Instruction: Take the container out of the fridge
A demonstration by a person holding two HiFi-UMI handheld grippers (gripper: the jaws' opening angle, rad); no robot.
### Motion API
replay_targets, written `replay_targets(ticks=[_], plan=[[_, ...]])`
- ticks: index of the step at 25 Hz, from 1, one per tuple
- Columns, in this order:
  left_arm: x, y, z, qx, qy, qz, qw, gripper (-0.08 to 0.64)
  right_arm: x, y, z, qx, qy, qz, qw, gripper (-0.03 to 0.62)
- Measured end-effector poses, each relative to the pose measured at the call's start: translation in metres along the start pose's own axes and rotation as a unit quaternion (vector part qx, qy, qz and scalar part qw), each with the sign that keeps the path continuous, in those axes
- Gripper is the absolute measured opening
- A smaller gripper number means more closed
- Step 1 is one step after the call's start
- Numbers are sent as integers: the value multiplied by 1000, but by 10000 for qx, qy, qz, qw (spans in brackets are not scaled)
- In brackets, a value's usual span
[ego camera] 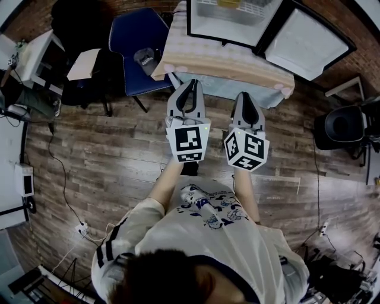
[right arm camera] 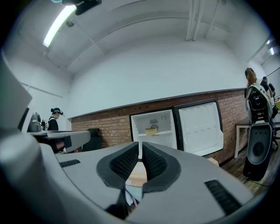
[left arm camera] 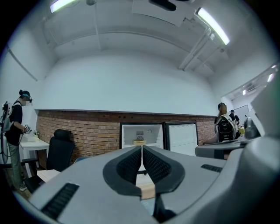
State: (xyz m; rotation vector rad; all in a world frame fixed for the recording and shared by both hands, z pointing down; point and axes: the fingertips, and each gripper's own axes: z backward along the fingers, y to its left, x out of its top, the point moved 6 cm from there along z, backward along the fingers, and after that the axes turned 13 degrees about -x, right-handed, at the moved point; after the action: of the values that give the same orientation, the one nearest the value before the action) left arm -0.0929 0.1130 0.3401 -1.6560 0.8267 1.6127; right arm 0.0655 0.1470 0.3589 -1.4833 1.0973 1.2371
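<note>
The small fridge (ego camera: 228,21) stands open beyond a cloth-covered table (ego camera: 237,68), its door (ego camera: 306,38) swung to the right. A yellow container (right arm camera: 151,130) sits on the fridge's shelf; it shows small in the left gripper view as the container (left arm camera: 139,141) and at the top edge of the head view as the container (ego camera: 228,3). My left gripper (ego camera: 192,83) and right gripper (ego camera: 246,95) are held side by side at the table's near edge, far from the fridge. The left gripper (left arm camera: 141,148) and the right gripper (right arm camera: 140,143) are both shut with nothing between their pads.
A blue chair (ego camera: 139,47) with a cap (ego camera: 145,59) on it stands left of the table. A black office chair (ego camera: 345,124) is at the right. A desk (ego camera: 38,59) is at far left, and cables (ego camera: 65,196) lie on the wooden floor. People stand in the background.
</note>
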Motion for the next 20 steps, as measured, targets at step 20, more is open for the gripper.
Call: replay_targets(ticks=[20], plan=[[-14,73,-99,-163,155,100,9997,25,-2,35,-114,-26,195,159,9997,46]])
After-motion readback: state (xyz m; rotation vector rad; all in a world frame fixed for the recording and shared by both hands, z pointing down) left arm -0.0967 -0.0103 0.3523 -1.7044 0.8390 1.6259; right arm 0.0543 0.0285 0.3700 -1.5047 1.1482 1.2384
